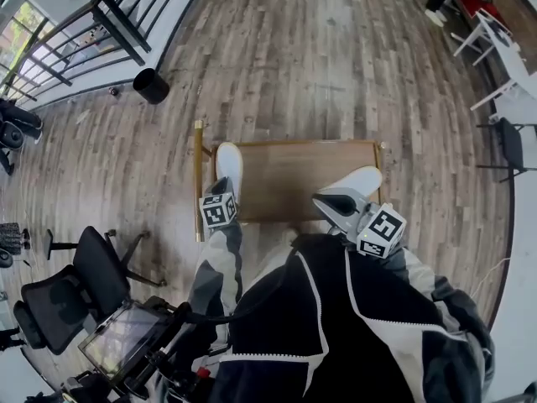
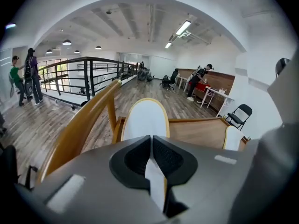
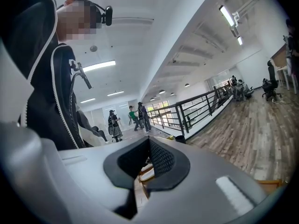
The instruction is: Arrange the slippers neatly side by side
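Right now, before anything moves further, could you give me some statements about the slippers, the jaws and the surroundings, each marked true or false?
1. The left gripper has its jaws shut on a white slipper. True.
2. The two slippers already lie side by side in the middle of the table. False: the held slipper is at the left end of the wooden table and the other slipper is at its right end.
3. A black bin stands on the wood floor beyond the table. True.
4. The right gripper has its jaws wide open. False: the right gripper has its jaws together.
5. The table top is glass. False: it is brown wood.
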{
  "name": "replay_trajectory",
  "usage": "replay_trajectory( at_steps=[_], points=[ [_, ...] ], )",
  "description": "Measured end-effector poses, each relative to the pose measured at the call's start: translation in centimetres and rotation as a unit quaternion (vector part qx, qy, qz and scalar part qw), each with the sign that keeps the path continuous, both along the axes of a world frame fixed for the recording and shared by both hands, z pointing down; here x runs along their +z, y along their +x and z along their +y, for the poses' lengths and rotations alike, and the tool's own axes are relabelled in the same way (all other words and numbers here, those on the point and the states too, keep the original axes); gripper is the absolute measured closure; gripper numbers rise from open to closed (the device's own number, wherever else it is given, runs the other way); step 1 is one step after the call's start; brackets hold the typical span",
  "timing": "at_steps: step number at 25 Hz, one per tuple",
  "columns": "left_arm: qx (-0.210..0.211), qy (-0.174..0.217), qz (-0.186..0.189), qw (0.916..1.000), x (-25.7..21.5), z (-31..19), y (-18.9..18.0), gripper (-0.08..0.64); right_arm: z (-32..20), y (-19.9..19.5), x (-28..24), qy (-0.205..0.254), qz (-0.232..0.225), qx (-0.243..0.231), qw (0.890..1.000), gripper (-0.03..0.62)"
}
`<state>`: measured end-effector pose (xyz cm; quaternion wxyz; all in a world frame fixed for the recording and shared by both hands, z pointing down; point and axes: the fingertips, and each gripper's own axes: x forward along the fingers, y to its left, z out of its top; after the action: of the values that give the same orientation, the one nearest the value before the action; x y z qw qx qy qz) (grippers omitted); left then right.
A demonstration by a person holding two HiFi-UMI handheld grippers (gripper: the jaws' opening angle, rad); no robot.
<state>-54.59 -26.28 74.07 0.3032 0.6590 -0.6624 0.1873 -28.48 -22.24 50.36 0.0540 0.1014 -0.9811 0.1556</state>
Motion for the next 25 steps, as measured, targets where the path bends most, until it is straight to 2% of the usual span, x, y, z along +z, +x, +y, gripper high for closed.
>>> replay_trajectory(
  at_steps=[5,12,16,18,22,25],
  points=[
    [0.008,-0.039,-0.015,0.9991,1.6,-0.9,-0.6,0.525,0.1,1.0,0.0,-0.001,0.005,0.015,1.000,0.588],
    [0.023,-0.060,-0.017,0.9978,2.5,-1.1,-0.5,0.525,0.2,1.5,-0.2,-0.004,0.009,0.033,0.999,0.588],
    [0.019,-0.056,-0.022,0.9980,2.3,-1.4,-0.5,0.506,0.3,1.7,-0.2,-0.004,0.009,0.036,0.999,0.588],
    [0.022,-0.050,-0.023,0.9982,2.0,-1.6,-0.4,0.436,0.3,1.8,-0.1,-0.004,0.009,0.036,0.999,0.588],
    [0.032,-0.040,-0.027,0.9983,1.4,-1.9,-0.2,0.430,0.2,1.4,0.0,-0.005,0.007,0.031,0.999,0.588],
    [0.047,-0.009,-0.014,0.9988,-0.2,-2.6,1.1,0.428,-0.2,1.2,0.3,-0.008,0.003,0.030,1.000,0.588]
  ],
)
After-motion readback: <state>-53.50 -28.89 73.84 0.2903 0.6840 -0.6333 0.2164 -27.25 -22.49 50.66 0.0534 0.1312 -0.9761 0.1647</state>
